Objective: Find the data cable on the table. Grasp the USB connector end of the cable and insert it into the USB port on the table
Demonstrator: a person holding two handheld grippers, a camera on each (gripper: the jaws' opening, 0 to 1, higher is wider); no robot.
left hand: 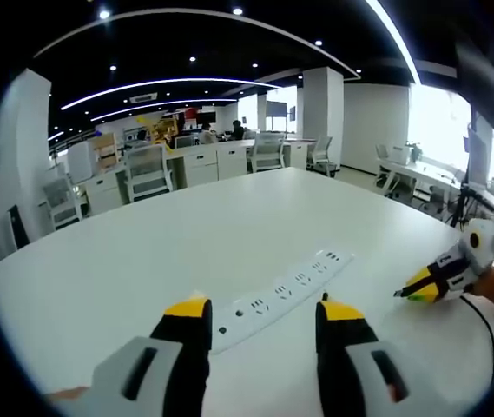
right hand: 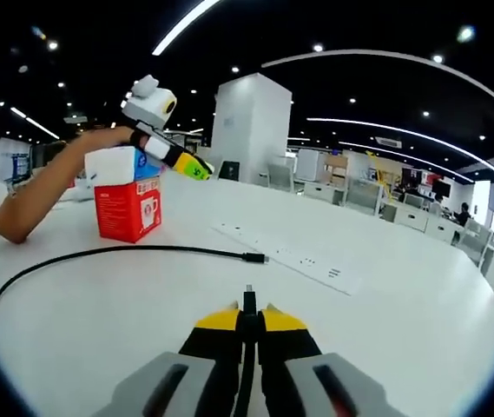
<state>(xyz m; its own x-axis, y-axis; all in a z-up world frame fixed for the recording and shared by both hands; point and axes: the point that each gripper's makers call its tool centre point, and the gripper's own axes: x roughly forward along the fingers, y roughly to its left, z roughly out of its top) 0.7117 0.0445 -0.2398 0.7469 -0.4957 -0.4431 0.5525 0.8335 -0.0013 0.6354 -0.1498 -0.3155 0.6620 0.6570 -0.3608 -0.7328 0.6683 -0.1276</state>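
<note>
The right claw [right hand: 248,317] is pressed together on one end of the cable [right hand: 99,254], its plug sticking out. The left claw [left hand: 264,323] is spread above the desk [left hand: 186,243]. The grasp looks done; inserting into the strip [left hand: 281,291] remains.

Curved white ceiling light strips [left hand: 186,85] and small round spotlights give even, bright light. A tall bright window [left hand: 438,122] blows out to white glare in the left gripper view. The glossy white counter [left hand: 186,234] carries only soft, faint shadows. Fisheye distortion bends straight lines near the edges; distant office furniture looks slightly soft.
</note>
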